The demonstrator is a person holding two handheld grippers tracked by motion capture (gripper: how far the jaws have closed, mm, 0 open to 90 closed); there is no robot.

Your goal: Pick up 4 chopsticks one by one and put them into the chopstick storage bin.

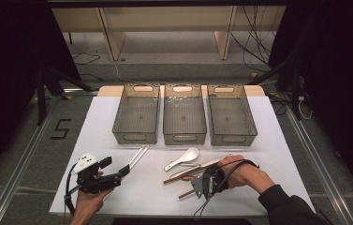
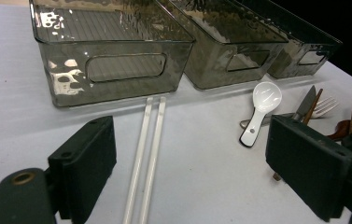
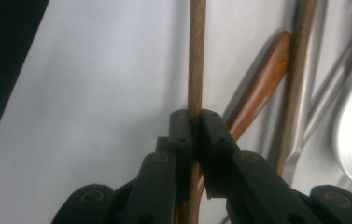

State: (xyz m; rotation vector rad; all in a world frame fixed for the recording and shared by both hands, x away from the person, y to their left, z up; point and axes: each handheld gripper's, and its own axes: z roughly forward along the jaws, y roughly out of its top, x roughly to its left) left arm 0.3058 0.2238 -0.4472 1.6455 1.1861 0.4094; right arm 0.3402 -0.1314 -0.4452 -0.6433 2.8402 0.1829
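on the left of the white table [image 1: 118,112], the left gripper [image 1: 118,176] hovers low with its jaws spread wide and nothing between the pads; in the left gripper view the pair of white chopsticks [image 2: 148,154] lies flat on the table in the gap ahead of it, untouched, their far tips just short of the leftmost of three smoky plastic bins [image 1: 136,115]. the three bins stand side by side along the far part of the table, all without contents. right of the white chopsticks lies a white ceramic spoon [image 1: 183,158], bowl pointing away from the person, and beside it a loose pile of cutlery with a knife [image 2: 304,105], a fork [image 2: 325,106] and a brown wooden handle [image 3: 262,84]. further right, the right gripper [image 1: 197,180] has its jaws pinched tight on a single wooden chopstick [image 3: 196,56], which runs straight out from between the pads over the table, close beside the pile.
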